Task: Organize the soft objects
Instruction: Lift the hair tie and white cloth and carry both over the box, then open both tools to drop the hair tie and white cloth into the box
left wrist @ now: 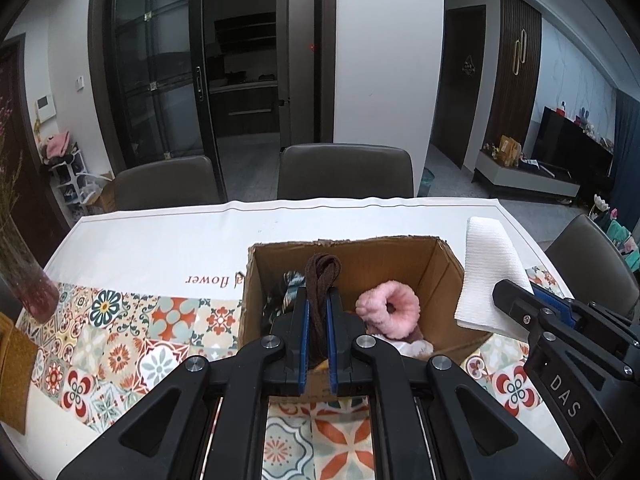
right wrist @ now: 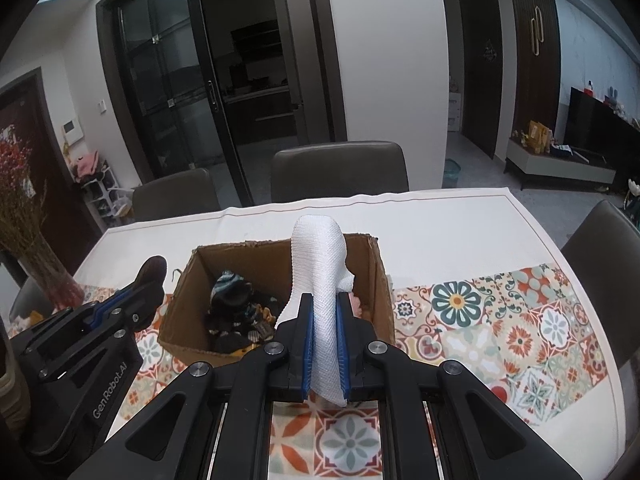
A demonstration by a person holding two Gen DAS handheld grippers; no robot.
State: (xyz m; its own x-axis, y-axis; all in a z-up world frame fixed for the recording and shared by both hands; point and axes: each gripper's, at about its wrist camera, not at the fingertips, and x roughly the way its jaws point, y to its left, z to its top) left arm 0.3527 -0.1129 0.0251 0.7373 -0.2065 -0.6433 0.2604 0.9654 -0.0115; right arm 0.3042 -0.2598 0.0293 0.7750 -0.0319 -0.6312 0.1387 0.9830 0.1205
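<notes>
- The left gripper [left wrist: 318,300] was almost closed, pinching a brown cloth strip [left wrist: 322,276] above the cardboard box [left wrist: 436,264].
- The right gripper [right wrist: 324,308] was nearly closed too, clamping a white cloth [right wrist: 320,272] over that box.

We cannot see the cardboard box's [left wrist: 436,268] near wall behind the left gripper [left wrist: 318,300]. The dark heap [right wrist: 240,312] inside is too tangled to identify. The vase [left wrist: 24,280] is cut off at the left edge. The white cloth's [right wrist: 320,280] lower end hides the pink ring [left wrist: 390,308].
</notes>
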